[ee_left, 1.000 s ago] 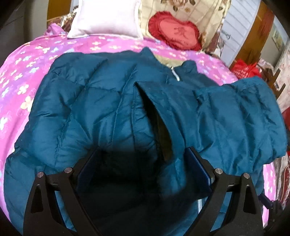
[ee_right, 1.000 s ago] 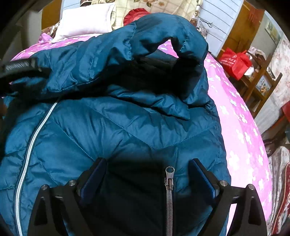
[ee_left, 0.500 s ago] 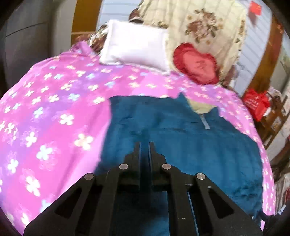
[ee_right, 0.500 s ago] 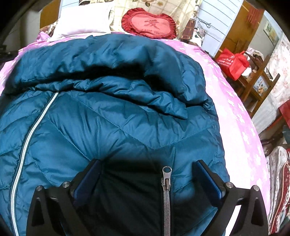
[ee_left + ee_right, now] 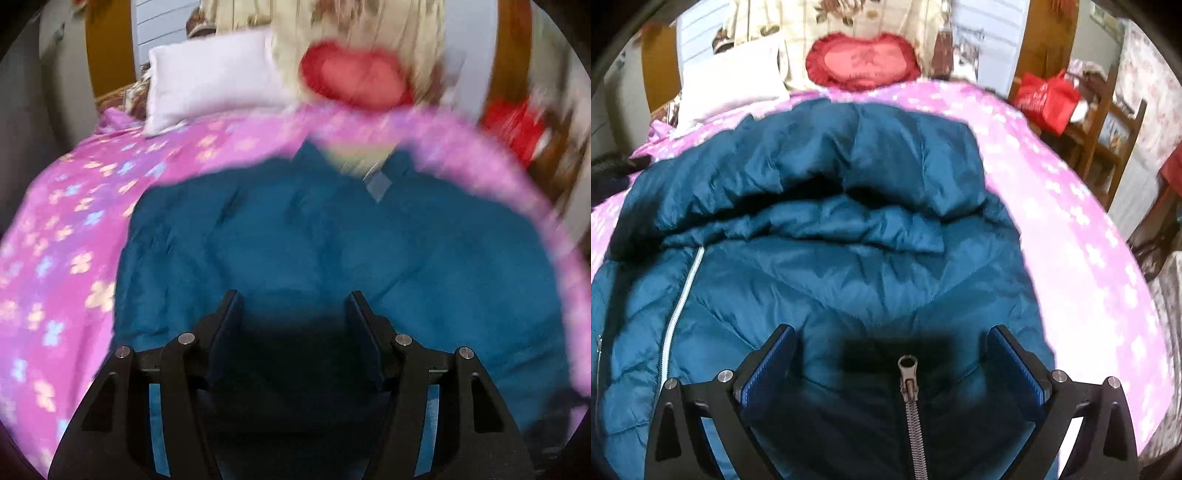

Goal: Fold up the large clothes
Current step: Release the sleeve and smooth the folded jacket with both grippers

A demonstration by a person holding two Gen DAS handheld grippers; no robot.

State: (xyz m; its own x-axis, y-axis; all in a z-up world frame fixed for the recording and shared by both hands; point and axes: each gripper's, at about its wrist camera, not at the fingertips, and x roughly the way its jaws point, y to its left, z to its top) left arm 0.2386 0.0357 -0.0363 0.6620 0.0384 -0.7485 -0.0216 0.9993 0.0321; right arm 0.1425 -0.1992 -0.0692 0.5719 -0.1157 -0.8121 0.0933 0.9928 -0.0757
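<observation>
A large teal puffer jacket [image 5: 332, 240] lies spread on a pink flowered bedspread [image 5: 74, 229], collar toward the pillows. The left wrist view is motion-blurred. My left gripper [image 5: 293, 302] hovers just over the jacket's lower part, jaws open and empty. In the right wrist view the jacket [image 5: 849, 280] has a sleeve [image 5: 831, 166] folded across its upper body and a light zipper [image 5: 683, 291] down its left. My right gripper [image 5: 892, 339] is open over the hem, straddling a metal zipper pull [image 5: 908, 363] without holding it.
A white pillow [image 5: 210, 77] and a red heart cushion [image 5: 354, 77] lie at the head of the bed. A red bag [image 5: 1047, 96] sits on wooden furniture [image 5: 1115, 122] to the right of the bed. Bedspread shows on both sides of the jacket.
My left gripper shut half a second ago and has now opened again, swinging right over the jacket. The raised sleeve has dropped flat across the jacket. My right gripper stayed open and pulled back slightly.
</observation>
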